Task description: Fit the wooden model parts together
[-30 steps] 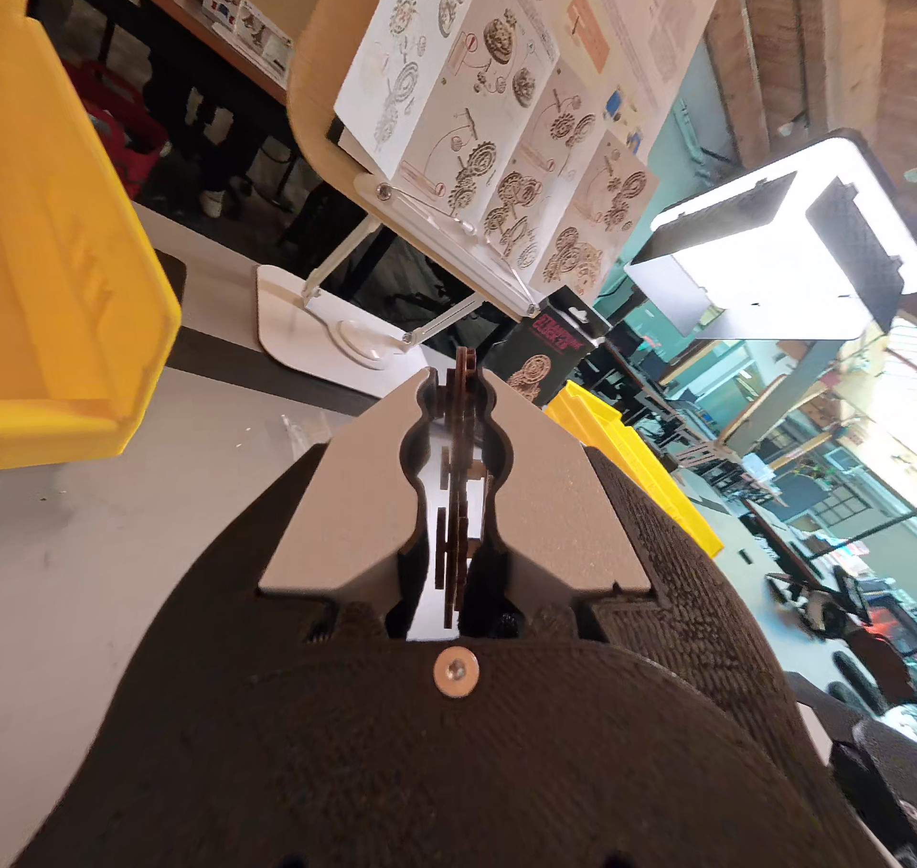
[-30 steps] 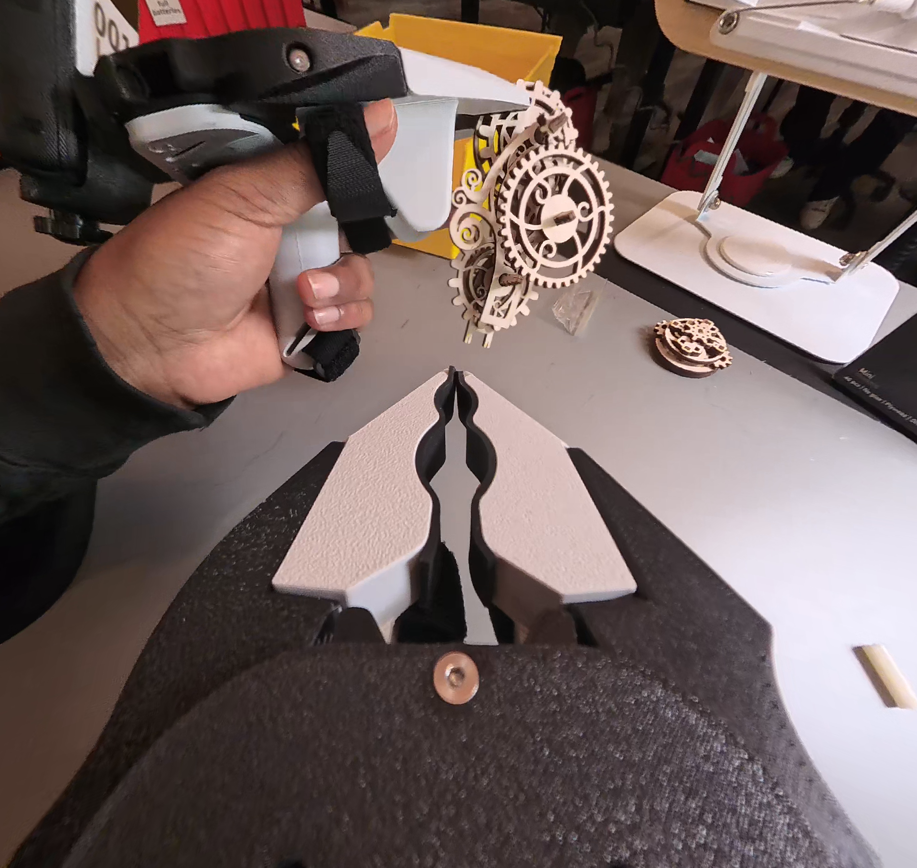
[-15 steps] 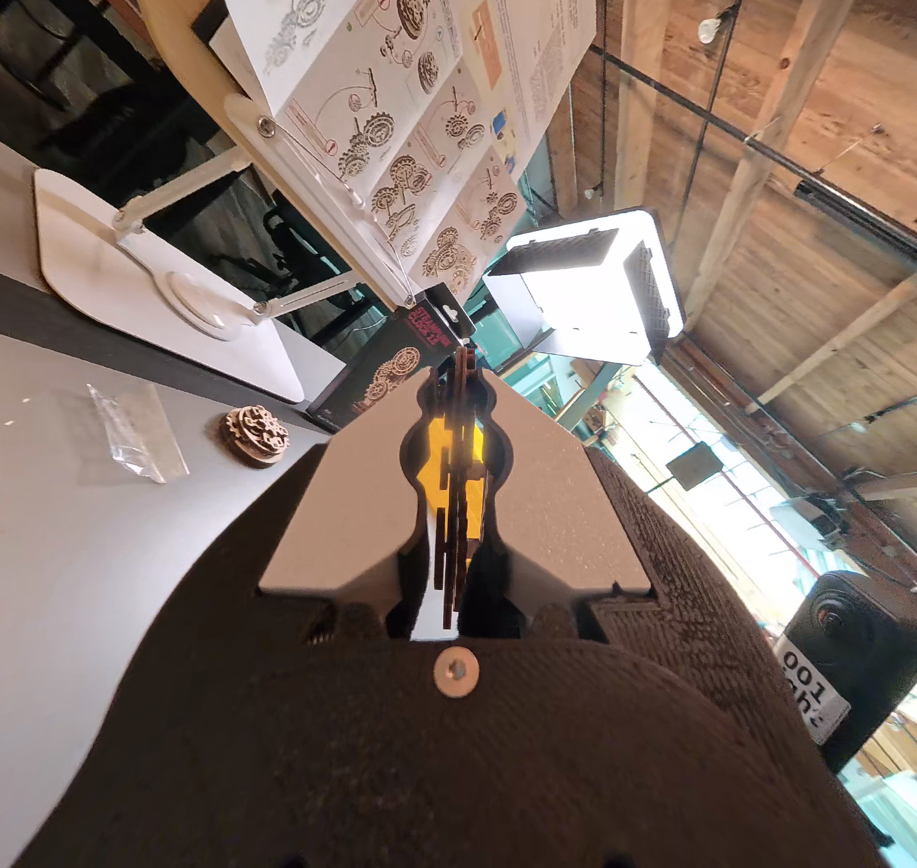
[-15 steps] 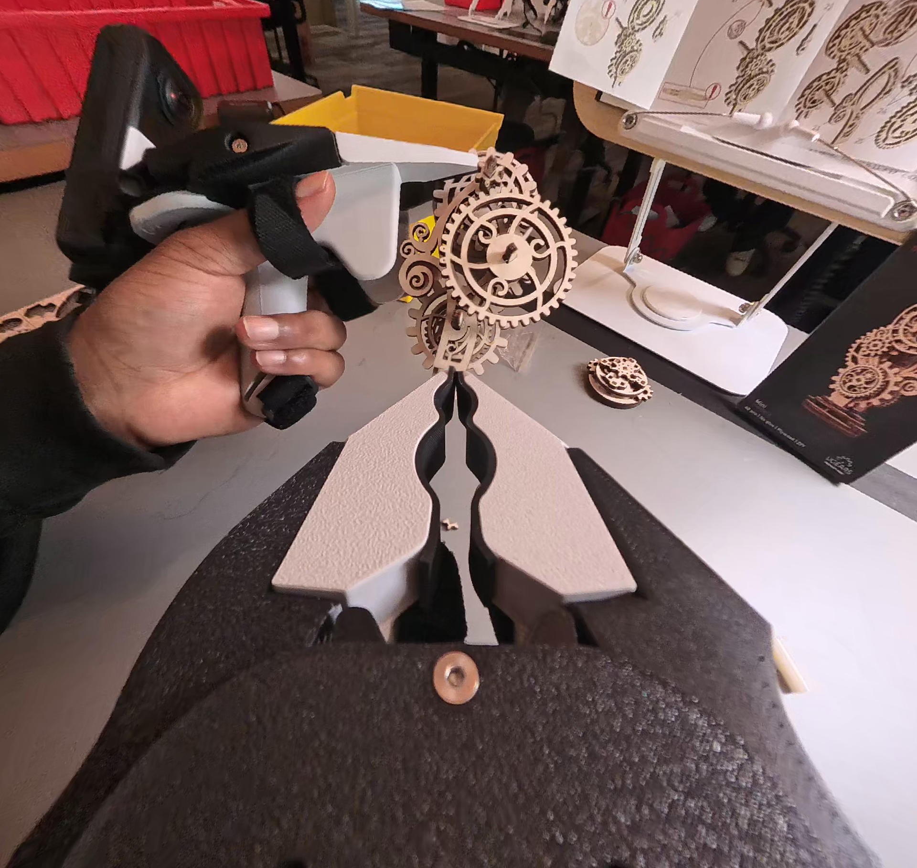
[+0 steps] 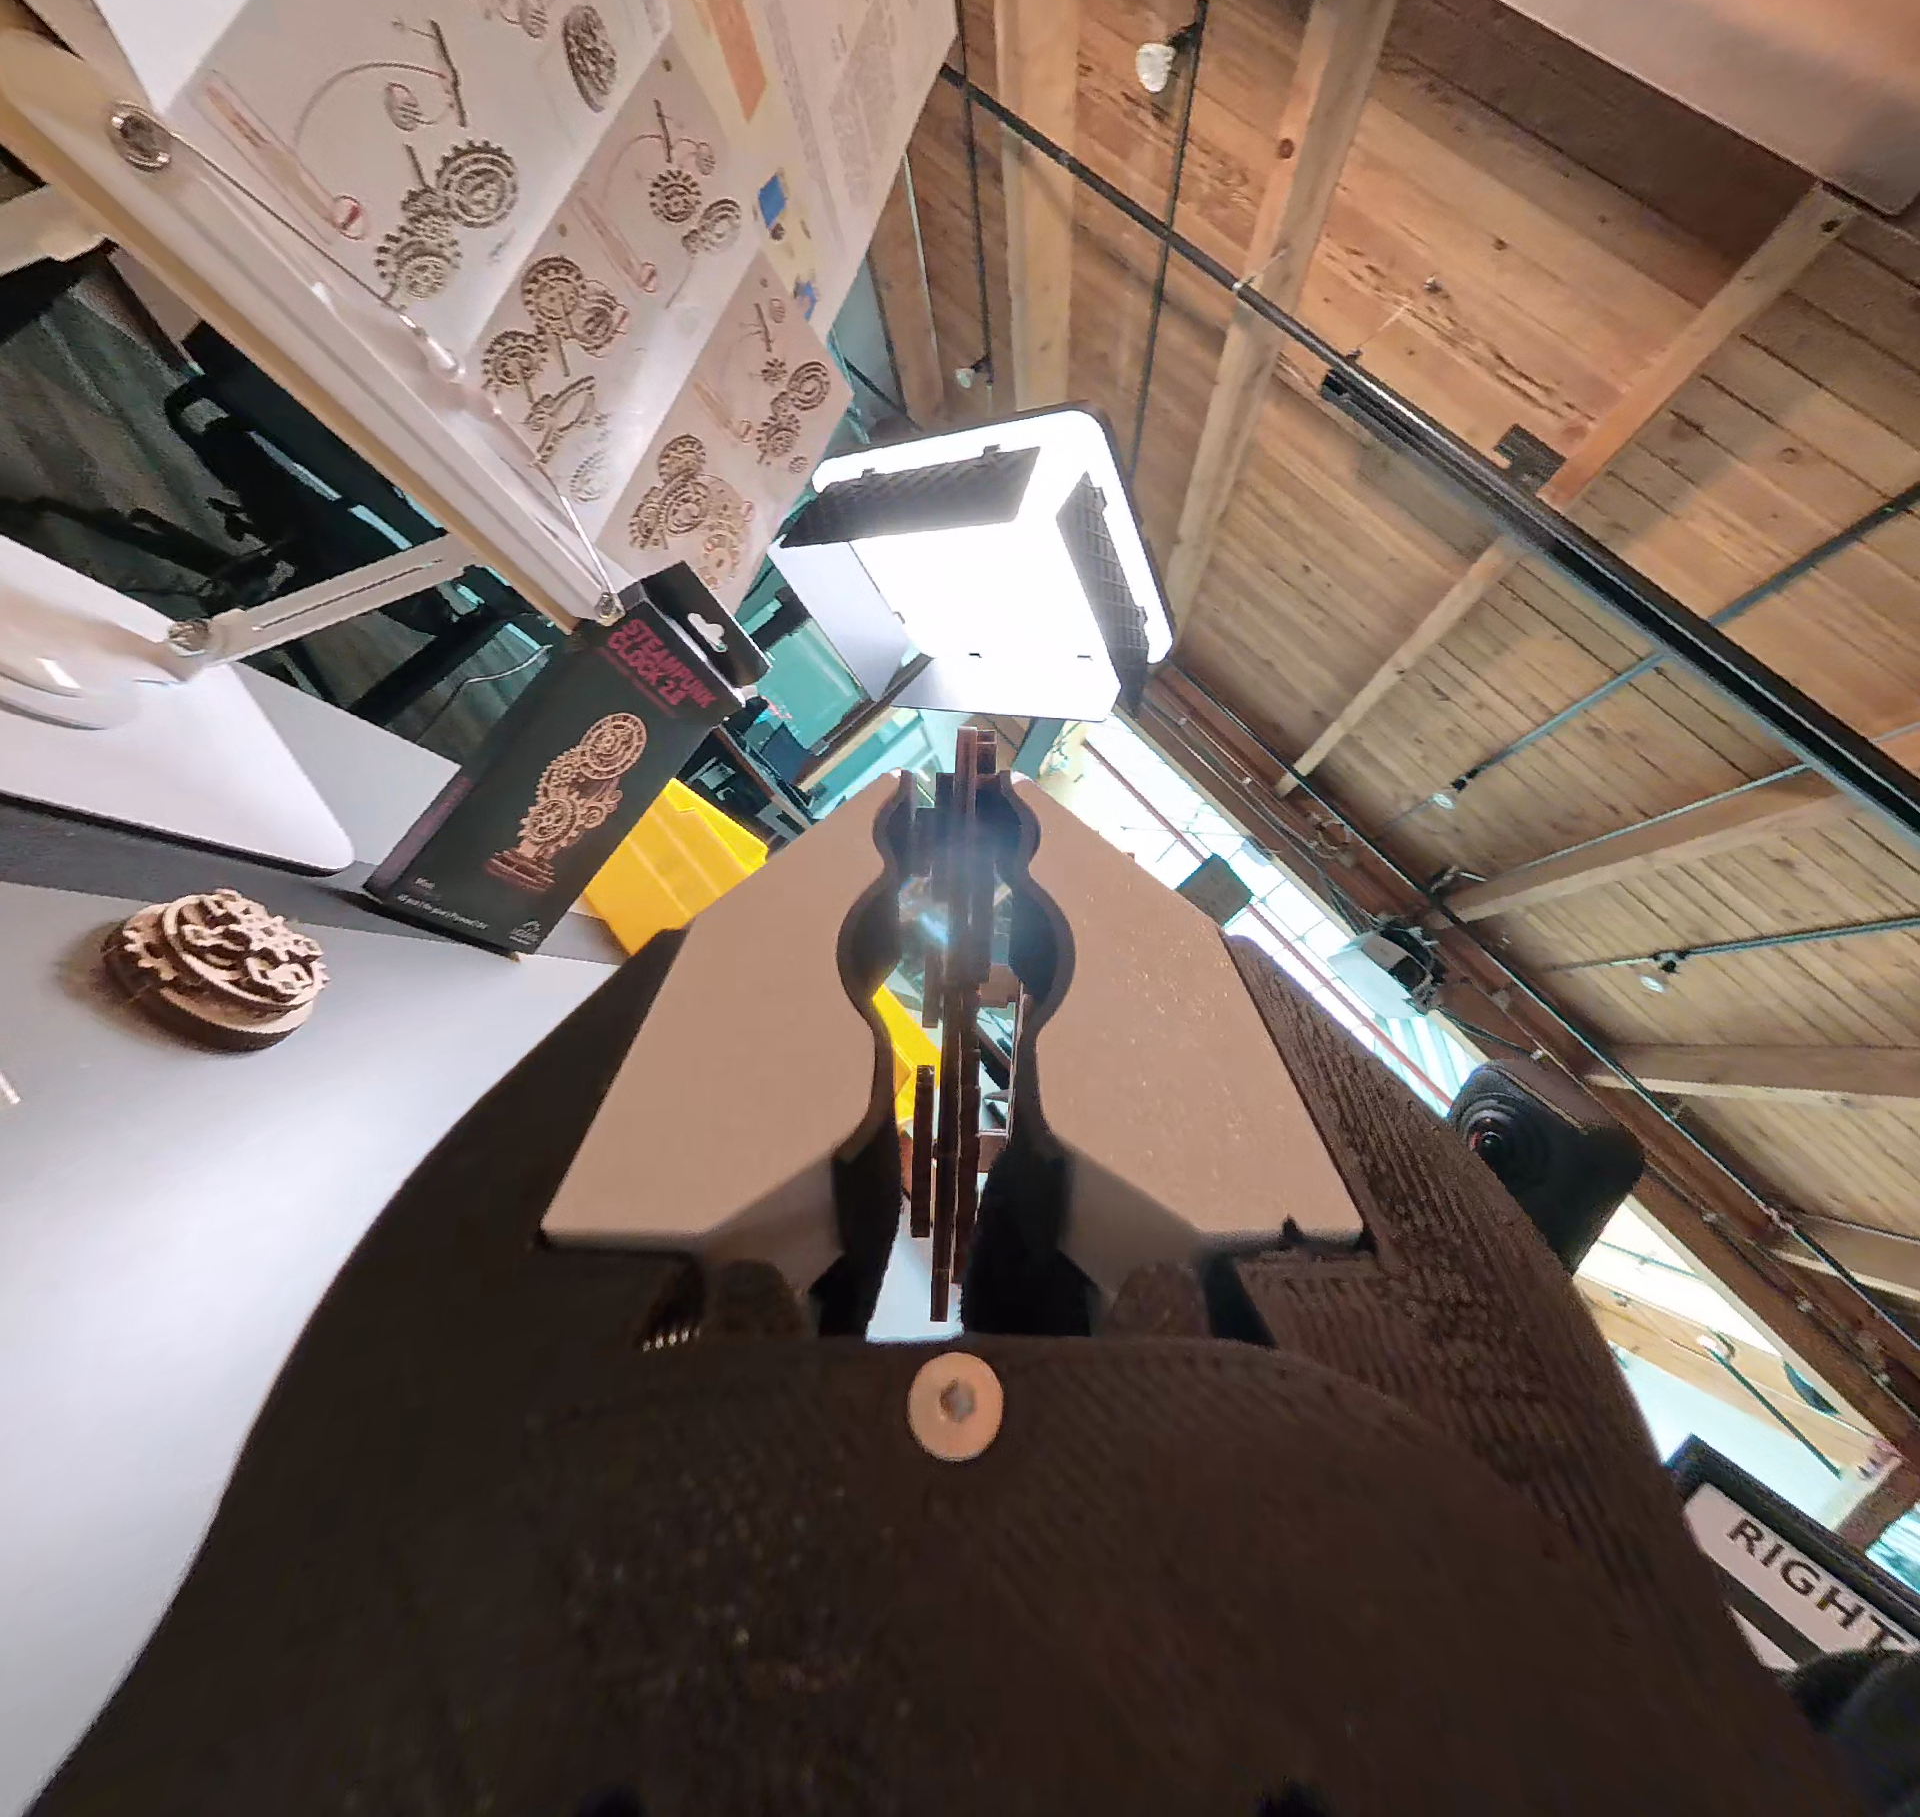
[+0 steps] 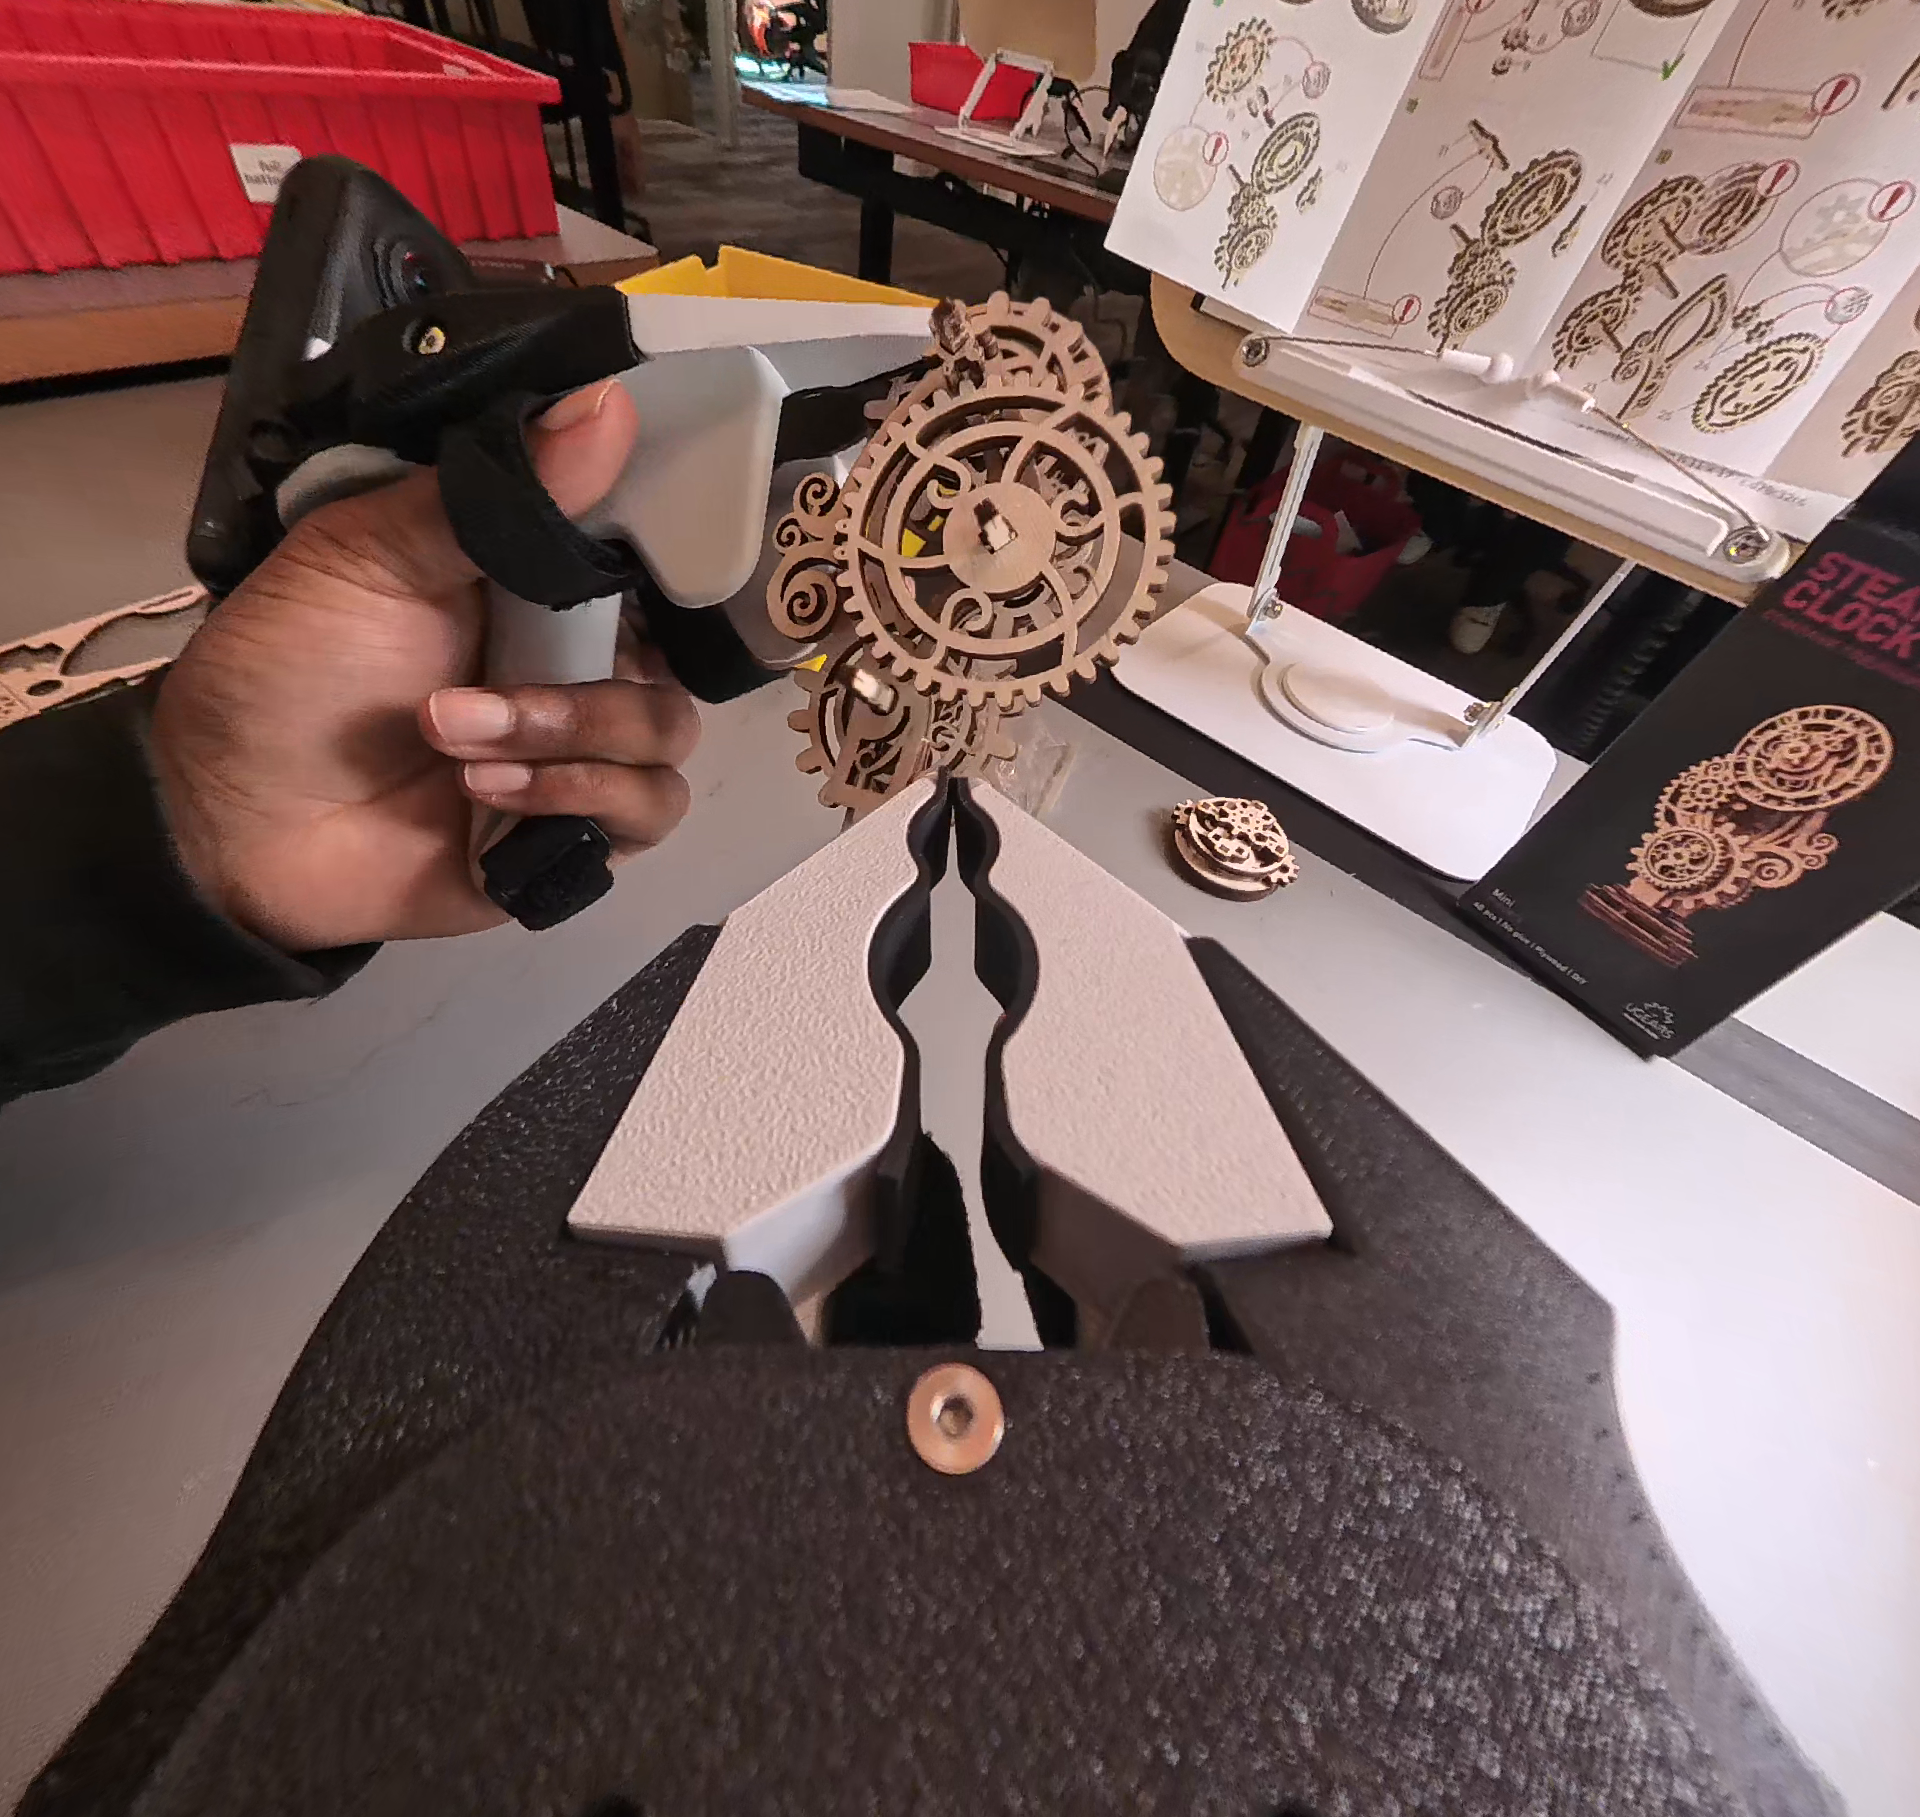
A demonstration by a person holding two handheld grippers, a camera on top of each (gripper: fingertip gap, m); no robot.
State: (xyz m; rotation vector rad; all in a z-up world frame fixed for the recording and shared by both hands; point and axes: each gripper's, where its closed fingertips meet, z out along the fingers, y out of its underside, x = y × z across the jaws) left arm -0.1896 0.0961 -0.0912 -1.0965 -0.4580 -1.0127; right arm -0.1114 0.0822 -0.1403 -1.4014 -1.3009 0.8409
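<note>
Two grippers fill the lower frames. Right gripper (image 6: 951, 806), jaws pressed together on nothing, points at the foot of the wooden gear clock (image 6: 977, 562) at frame centre, which the left gripper (image 5: 961, 791) pinches edge-on above the table (image 6: 1558, 1092). Likely risks: shut tips snapping fretwork, or twisting the clock loose. A small gear assembly (image 6: 1236, 845) lies beyond.

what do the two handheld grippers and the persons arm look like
Both grippers have pale grey angular fingers with wavy black inner pads on a textured black body with a silver screw. The left gripper adds a grey handle and black straps. The sleeve is black.
</note>
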